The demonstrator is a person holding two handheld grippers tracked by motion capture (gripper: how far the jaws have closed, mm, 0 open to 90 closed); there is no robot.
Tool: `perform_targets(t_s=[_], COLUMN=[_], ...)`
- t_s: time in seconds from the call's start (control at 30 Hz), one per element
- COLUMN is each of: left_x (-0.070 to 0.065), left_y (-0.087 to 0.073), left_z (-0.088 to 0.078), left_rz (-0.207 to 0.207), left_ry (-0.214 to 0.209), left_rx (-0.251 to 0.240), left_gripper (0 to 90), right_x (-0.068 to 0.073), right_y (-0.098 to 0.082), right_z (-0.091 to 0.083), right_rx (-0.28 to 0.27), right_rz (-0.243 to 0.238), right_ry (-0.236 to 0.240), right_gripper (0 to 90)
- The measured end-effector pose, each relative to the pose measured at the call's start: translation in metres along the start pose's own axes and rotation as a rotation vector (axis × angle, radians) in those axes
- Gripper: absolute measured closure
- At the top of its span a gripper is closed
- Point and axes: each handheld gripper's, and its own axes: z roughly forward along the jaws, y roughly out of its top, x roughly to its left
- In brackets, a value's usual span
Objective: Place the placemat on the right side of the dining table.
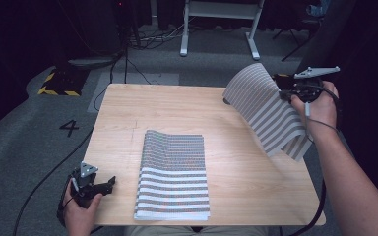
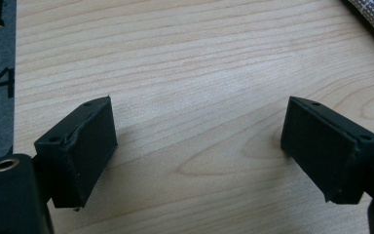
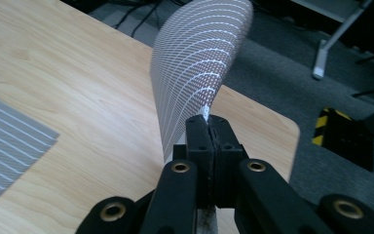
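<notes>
Right gripper (image 3: 208, 127) jaws clenched on edge of grey-and-white striped woven placemat (image 1: 268, 110), lifted and curling over the table's (image 1: 177, 110) right side. Left gripper (image 2: 199, 146) jaws released (nothing between), low over near-left corner beside stacked striped placemats (image 1: 173, 179).

On the table (image 1: 236, 182) a stack of folded cloths (image 1: 173, 177) lies flat near the middle, closer to the near edge than to the far one. To its left, at the near left corner, the left gripper (image 1: 109, 184) rests over the table's edge, well apart from the stack, with bare tabletop between its spread jaws. At the far right, above the table's right edge, the right gripper (image 1: 281, 84) has its jaws closed on one edge of a lifted cloth (image 1: 268, 110), which hangs from there down toward the tabletop. Beyond the far edge, on the floor, stands a white frame (image 1: 220, 24), with cables (image 1: 152, 37) to its left.
</notes>
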Motion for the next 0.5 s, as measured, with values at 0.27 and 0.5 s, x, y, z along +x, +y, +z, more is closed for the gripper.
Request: perform_targets(t_s=[0.27,0.5], left_x=[0.0,0.001], left_y=[0.002,0.002], left_z=[0.002,0.002], left_rz=[-0.001,0.001], left_ry=[0.001,0.001], left_rx=[0.001,0.0], left_gripper=[13.2,13.2], right_x=[-0.009,0.013], right_y=[-0.013,-0.024], right_z=[0.0,0.013], right_rx=[0.021,0.065], right_rz=[-0.054,-0.161], right_ry=[-0.094,-0.097], right_gripper=[89.1,89.1])
